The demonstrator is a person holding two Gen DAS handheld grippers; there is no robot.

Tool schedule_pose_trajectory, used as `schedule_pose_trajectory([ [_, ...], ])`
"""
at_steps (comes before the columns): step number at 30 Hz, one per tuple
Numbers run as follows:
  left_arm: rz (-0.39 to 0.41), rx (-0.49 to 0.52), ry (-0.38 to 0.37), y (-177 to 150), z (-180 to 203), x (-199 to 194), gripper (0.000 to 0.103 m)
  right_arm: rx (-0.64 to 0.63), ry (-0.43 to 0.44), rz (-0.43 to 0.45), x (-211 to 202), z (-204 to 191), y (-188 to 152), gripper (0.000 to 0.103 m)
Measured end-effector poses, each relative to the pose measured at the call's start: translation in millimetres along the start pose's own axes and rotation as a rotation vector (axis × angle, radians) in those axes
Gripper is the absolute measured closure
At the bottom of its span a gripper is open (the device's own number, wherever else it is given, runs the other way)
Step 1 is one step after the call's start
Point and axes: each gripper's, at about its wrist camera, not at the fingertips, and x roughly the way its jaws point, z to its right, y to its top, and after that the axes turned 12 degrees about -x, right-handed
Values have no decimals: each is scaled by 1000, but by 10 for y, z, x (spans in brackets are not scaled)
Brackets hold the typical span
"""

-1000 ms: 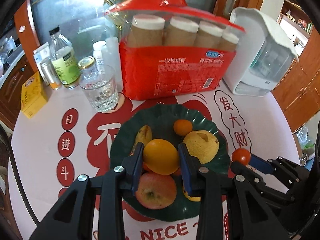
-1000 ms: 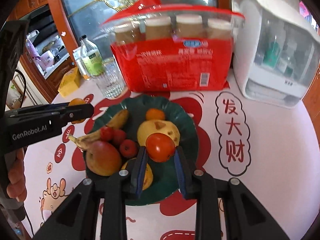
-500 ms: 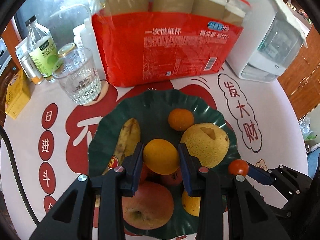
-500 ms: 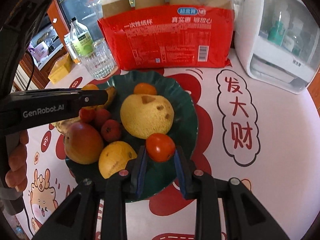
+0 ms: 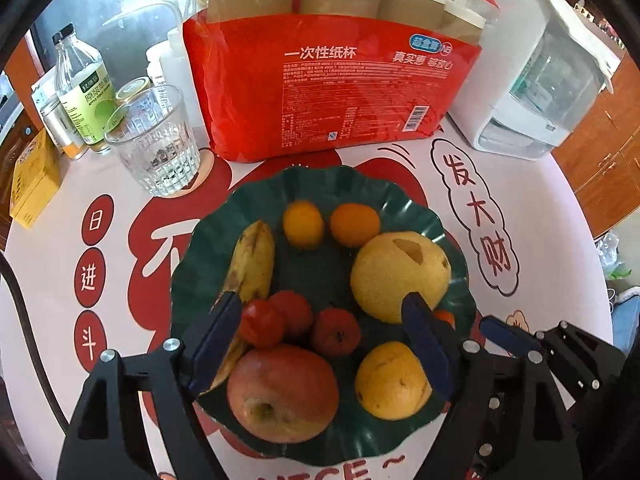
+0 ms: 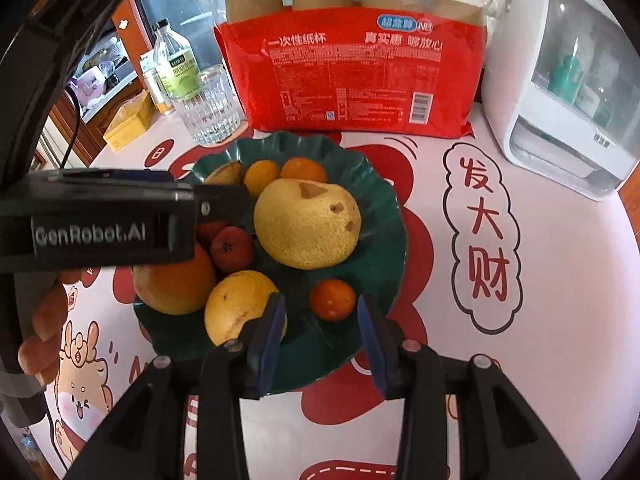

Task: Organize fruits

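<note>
A dark green plate (image 5: 320,184) (image 6: 384,248) holds the fruit: a big yellow pear (image 5: 400,272) (image 6: 308,224), a banana (image 5: 252,260), two small oranges (image 5: 304,224) (image 5: 354,224), several small red fruits (image 5: 292,314), an apple (image 5: 282,392) and a yellow fruit (image 5: 390,380) (image 6: 240,304). My left gripper (image 5: 326,344) is open and empty above the red fruits. My right gripper (image 6: 322,338) is open, with a small red-orange fruit (image 6: 332,299) lying free on the plate between its fingertips.
A red pack of paper cups (image 5: 332,80) stands behind the plate. A drinking glass (image 5: 154,140), bottles (image 5: 84,88) and a yellow box (image 5: 32,184) are at the back left. A white appliance (image 5: 532,68) stands at the back right.
Both grippers have opened. The left let go of the orange, which now lies at the plate's back. The right let go of the small red-orange fruit onto the plate's front right.
</note>
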Motion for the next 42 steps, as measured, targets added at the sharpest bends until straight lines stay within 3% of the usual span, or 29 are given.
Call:
schedule_pose_trajectory([
  [16,77,11,24,-369,31,-831,13,39,19,43,-475,-84,-125,63],
  [21,117,-6,28,-564,32,-1143,11,46,29,70,-745,-166,-247,58],
  [42,219,-119,82,-2188,-71,-2405,8,116,43,115,-1981,-610,-1330,36],
])
